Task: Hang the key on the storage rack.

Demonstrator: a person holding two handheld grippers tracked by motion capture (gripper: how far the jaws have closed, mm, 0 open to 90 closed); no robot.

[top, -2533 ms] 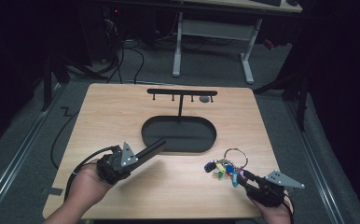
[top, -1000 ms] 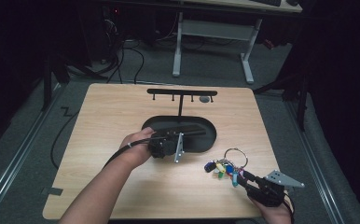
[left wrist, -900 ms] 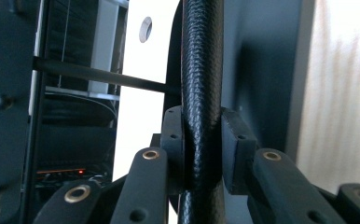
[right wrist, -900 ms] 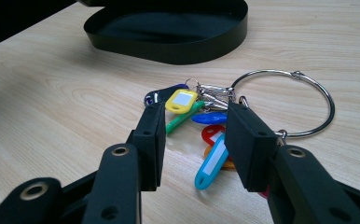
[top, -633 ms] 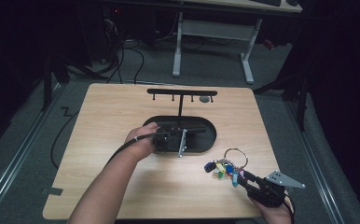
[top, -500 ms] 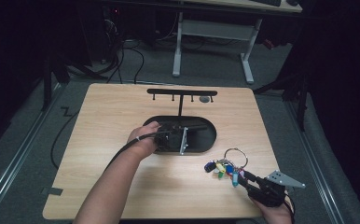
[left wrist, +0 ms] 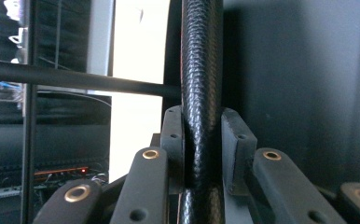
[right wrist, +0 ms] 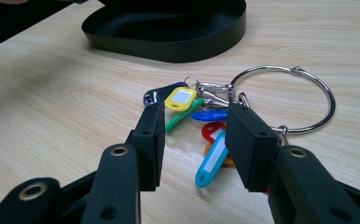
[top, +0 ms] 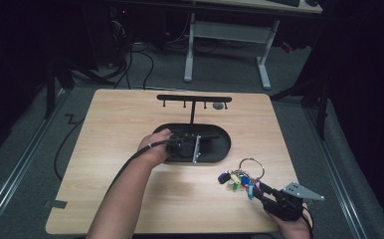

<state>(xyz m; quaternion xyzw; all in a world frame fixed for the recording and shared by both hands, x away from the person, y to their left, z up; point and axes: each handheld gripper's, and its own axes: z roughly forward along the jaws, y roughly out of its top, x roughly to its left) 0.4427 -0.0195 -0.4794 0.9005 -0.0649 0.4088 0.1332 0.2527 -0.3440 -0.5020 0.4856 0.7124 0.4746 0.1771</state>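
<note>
A bunch of coloured key tags (top: 236,179) on a large metal ring (top: 252,167) lies on the wooden table (top: 110,129), front right. My right gripper (top: 257,189) rests by it, open. In the right gripper view its jaws (right wrist: 199,135) flank a blue tag (right wrist: 211,161) and a red one without pressing on them. A black key stand rises from an oval tray (top: 225,149), with a post (top: 192,112) and a hooked bar (top: 195,98). My left gripper (top: 211,141) lies rolled on its side over that tray. Its pads (left wrist: 173,135) are shut on a black textured rod (left wrist: 201,70); I cannot tell what the rod belongs to.
A thin black bar (left wrist: 75,80) crosses behind the held rod. Bare tabletop lies to the left and in front of the tray. A white desk frame (top: 227,32) and cables (top: 140,55) stand on the floor beyond the far edge.
My left hand has moved right from the table's front left onto the tray, then further along it and lower. The right gripper and the keys have stayed put.
</note>
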